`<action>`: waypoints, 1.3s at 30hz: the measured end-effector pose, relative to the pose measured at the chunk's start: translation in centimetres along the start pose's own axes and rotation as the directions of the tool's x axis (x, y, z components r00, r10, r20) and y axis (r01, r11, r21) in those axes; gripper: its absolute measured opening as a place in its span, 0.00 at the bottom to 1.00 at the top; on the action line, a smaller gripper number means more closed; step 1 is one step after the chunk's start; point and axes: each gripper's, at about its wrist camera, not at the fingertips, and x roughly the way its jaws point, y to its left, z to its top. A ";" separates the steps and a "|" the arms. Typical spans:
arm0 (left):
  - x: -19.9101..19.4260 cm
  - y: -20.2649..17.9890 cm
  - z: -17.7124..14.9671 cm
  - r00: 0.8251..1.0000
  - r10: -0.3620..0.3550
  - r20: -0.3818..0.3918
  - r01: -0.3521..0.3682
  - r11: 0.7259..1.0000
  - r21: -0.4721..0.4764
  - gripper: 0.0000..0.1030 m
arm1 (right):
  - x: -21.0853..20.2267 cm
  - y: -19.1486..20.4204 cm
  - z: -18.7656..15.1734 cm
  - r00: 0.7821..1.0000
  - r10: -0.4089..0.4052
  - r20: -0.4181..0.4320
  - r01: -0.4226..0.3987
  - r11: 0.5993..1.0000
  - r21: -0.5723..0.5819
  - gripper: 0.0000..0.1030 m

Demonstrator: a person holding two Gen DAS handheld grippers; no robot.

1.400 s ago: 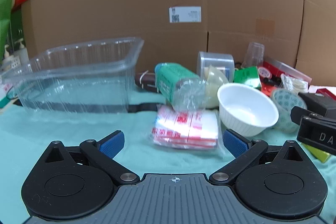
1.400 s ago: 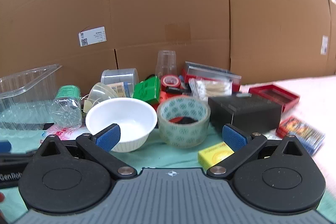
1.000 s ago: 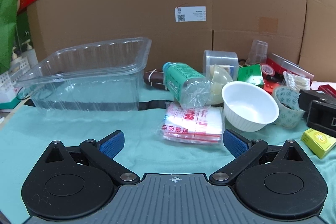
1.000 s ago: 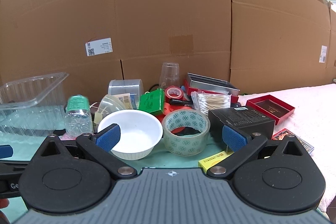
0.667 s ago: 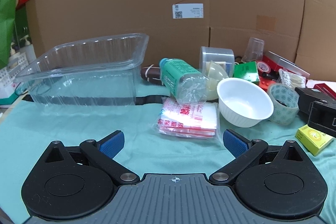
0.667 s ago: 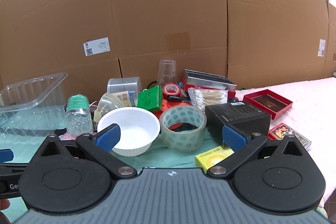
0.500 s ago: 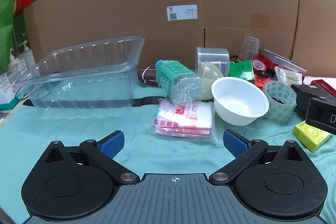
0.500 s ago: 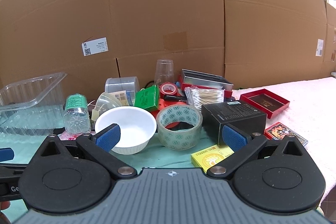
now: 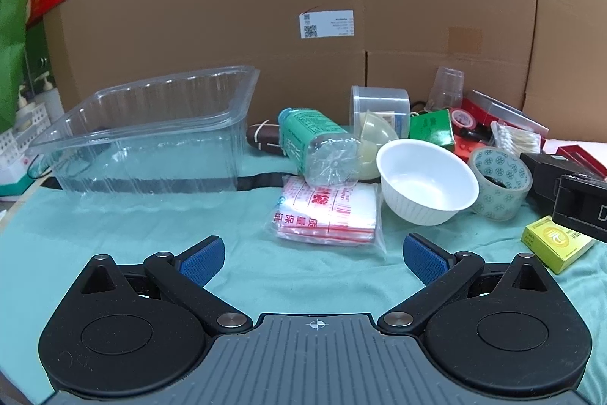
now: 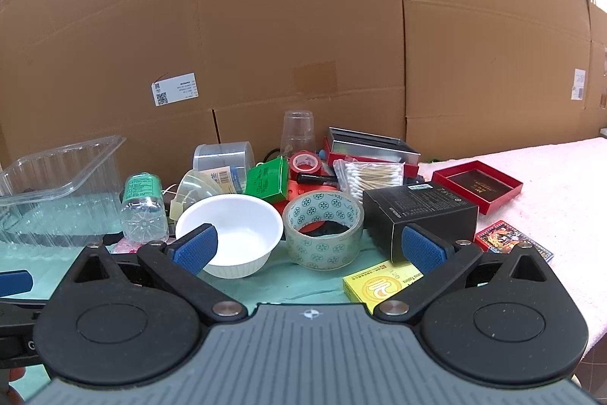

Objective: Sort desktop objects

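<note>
1. Left gripper (image 9: 314, 255): jaws spread wide, nothing between the blue pads (image 9: 200, 259). It hovers low over the teal cloth (image 9: 151, 234), well short of the clutter.
2. Straight ahead of the left gripper lies a flat bag of red-printed packets (image 9: 328, 213), near its right pad but not touching it.
3. A green-labelled clear bottle (image 9: 318, 148) lies on its side just behind the packets, its base overlapping the bag's far edge.
4. A clear plastic tray (image 9: 151, 131) stands ahead and to the left, against the cardboard wall (image 9: 265, 6), well apart from the gripper.
5. A white bowl (image 9: 428, 183) sits upright ahead-right of the left gripper, beside the packets and touching or nearly touching the patterned tape roll (image 9: 500, 183).
6. Right gripper (image 10: 309, 249): jaws likewise spread, holding nothing.
7. In the right wrist view, the white bowl (image 10: 231, 238) lies just beyond the left pad, which overlaps its rim in view; contact cannot be told.
8. The tape roll (image 10: 322, 234) sits between the pads, farther out, standing on its edge-face with the hole upward.
9. A black box (image 10: 421, 215) is behind the right pad; a yellow box (image 10: 379, 285) lies flat near the gripper body, just inside that pad.
10. A red open tray (image 10: 478, 185) and a pack of cards (image 10: 510, 240) lie to the right on a pink cloth (image 10: 561, 207).
11. The left gripper's body (image 10: 15, 295) shows at the left edge of the right wrist view.
</note>
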 end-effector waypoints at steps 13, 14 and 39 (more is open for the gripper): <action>0.2 0.2 -0.4 1.000 0.007 -0.007 -0.007 1.000 -0.010 1.00 | 0.2 0.4 -0.3 1.000 0.002 -0.010 -0.002 1.000 -0.017 1.00; 0.2 0.3 -0.3 1.000 0.007 -0.007 -0.007 1.000 -0.013 1.00 | 0.2 0.4 -0.3 1.000 0.001 -0.011 -0.001 1.000 -0.019 1.00; -0.2 -1.0 -1.5 0.991 0.085 0.108 -0.097 0.988 0.117 1.00 | -2.8 -0.2 -0.7 0.979 -0.035 0.200 0.042 0.999 -0.034 1.00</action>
